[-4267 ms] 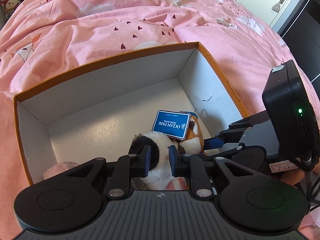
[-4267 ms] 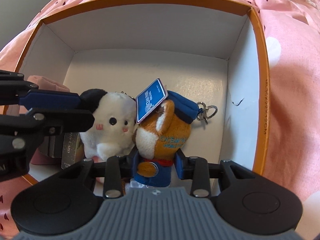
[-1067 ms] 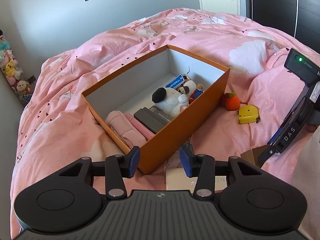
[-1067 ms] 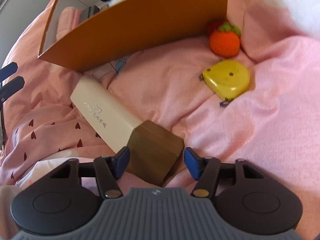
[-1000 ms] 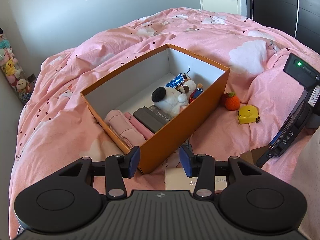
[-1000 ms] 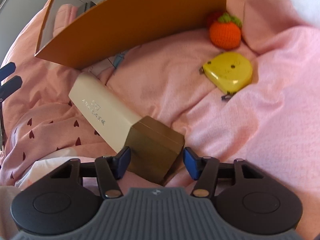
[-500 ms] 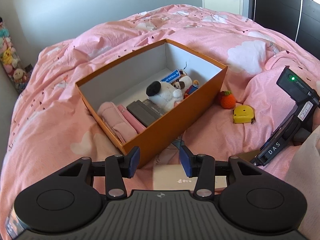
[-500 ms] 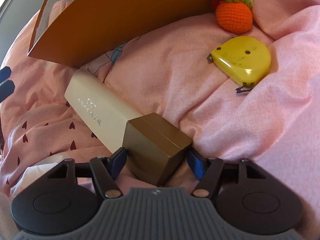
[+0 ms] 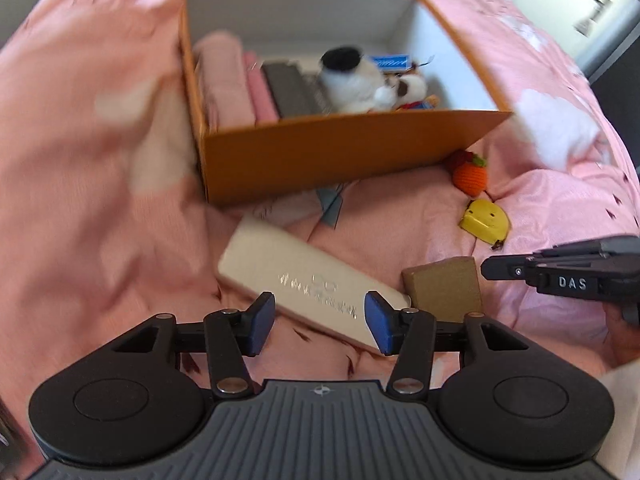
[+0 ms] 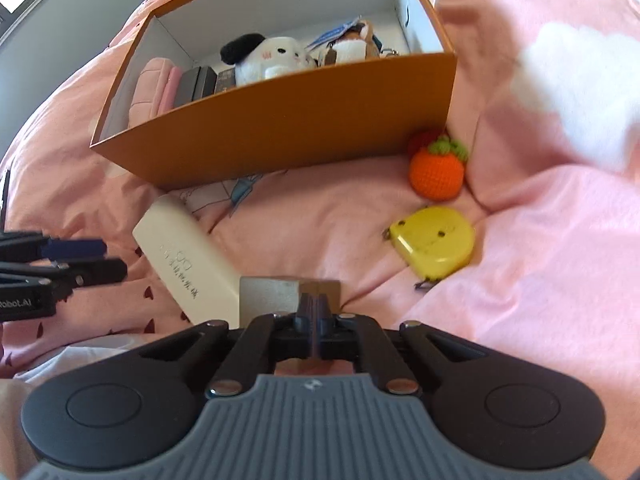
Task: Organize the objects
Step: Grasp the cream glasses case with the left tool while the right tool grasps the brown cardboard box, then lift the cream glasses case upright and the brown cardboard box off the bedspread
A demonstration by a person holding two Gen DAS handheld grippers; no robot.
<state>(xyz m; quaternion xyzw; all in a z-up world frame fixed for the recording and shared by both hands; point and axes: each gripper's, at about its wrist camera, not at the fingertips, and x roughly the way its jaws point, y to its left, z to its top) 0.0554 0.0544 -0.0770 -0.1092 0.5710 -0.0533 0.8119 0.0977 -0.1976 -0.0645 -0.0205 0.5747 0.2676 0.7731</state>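
Since before, right claw [image 10: 315,312] snapped closed empty above the brown cardboard box [image 10: 280,294]; left claw [image 9: 319,322] is opening astride the smooth cream case [image 9: 304,280].

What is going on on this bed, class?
A person is tidying loose things into an orange box with a tool in each hand. The left tool hovers over the cream case, its jaws opening, the pads not touching it. The right tool is shut with nothing between its jaws, right at the brown cube. A crochet orange and a yellow tape measure lie outside the box.
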